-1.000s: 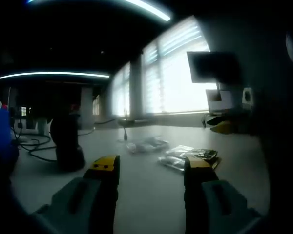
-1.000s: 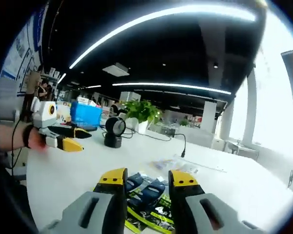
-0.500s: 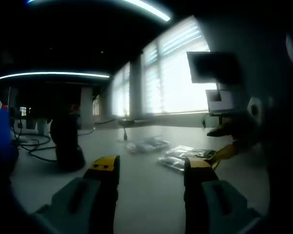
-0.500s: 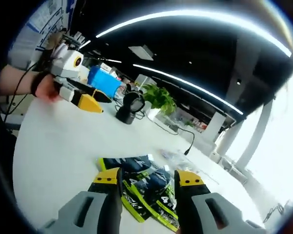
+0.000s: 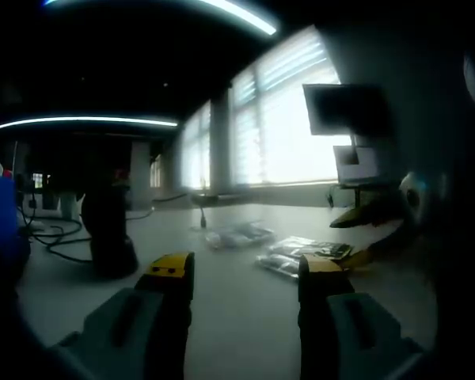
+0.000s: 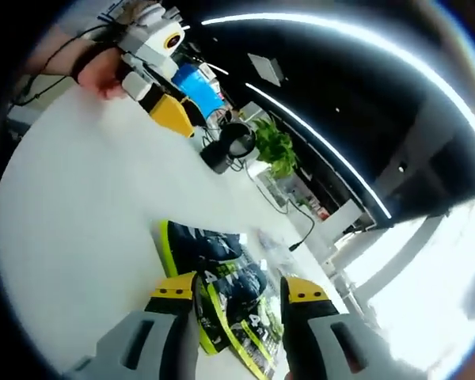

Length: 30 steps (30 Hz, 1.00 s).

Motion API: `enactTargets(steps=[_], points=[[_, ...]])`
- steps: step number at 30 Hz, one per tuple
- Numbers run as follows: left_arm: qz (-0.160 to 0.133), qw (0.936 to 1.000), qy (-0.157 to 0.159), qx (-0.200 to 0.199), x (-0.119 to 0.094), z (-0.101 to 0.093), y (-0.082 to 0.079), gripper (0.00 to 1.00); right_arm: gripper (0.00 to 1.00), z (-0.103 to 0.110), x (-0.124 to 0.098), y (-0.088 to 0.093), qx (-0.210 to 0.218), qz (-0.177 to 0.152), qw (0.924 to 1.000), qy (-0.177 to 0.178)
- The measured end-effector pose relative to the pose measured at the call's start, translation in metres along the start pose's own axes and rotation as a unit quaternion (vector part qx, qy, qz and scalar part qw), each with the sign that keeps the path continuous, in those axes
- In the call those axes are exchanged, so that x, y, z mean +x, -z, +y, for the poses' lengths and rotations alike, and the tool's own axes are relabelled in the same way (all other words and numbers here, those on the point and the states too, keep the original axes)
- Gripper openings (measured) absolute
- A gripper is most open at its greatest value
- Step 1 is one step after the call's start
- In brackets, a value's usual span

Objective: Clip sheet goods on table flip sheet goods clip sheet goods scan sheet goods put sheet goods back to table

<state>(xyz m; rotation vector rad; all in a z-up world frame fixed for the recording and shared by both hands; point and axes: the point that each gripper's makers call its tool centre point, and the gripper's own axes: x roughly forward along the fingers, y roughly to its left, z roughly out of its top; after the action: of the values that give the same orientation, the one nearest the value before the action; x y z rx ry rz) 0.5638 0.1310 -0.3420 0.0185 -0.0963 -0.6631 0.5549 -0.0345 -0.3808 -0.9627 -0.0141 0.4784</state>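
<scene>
The flat packets (image 6: pixel 222 277), dark with yellow-green edging, lie on the white surface (image 6: pixel 79 237) just ahead of the right tool (image 6: pixel 237 289), whose jaws stand apart and hold nothing. They look light, thin and slippery, so an edge is the likely place to pinch. The left tool (image 5: pixel 241 269) is likewise spread and empty, with clear bags (image 5: pixel 237 235) lying further out.

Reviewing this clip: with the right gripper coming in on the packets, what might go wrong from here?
Two risks. The right gripper is open over several overlapping sheet goods, so it may clip more than one packet or only a slippery edge. Also, the view is strongly rolled, so the jaws may meet the table at an angle and push the pile instead of pinching it.
</scene>
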Motion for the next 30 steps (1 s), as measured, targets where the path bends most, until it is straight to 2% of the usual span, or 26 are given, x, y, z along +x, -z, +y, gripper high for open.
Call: enactTargets(steps=[10, 18, 20, 30], points=[[-0.001, 1.0, 0.0, 0.0, 0.0, 0.0, -0.001, 0.46, 0.28, 0.004, 0.0, 0.002, -0.07, 0.011, 0.9973, 0.017], [-0.001, 1.0, 0.0, 0.0, 0.0, 0.001, 0.0, 0.46, 0.09, 0.015, 0.004, 0.004, -0.109, 0.019, 0.9937, 0.022], [-0.002, 1.0, -0.001, 0.0, 0.0, 0.001, 0.0, 0.46, 0.06, 0.015, 0.004, 0.005, -0.099, 0.02, 0.9947, 0.02], [-0.002, 1.0, -0.001, 0.0, -0.001, 0.001, 0.0, 0.46, 0.0, 0.018, 0.006, 0.008, -0.072, 0.023, 0.9971, 0.012]])
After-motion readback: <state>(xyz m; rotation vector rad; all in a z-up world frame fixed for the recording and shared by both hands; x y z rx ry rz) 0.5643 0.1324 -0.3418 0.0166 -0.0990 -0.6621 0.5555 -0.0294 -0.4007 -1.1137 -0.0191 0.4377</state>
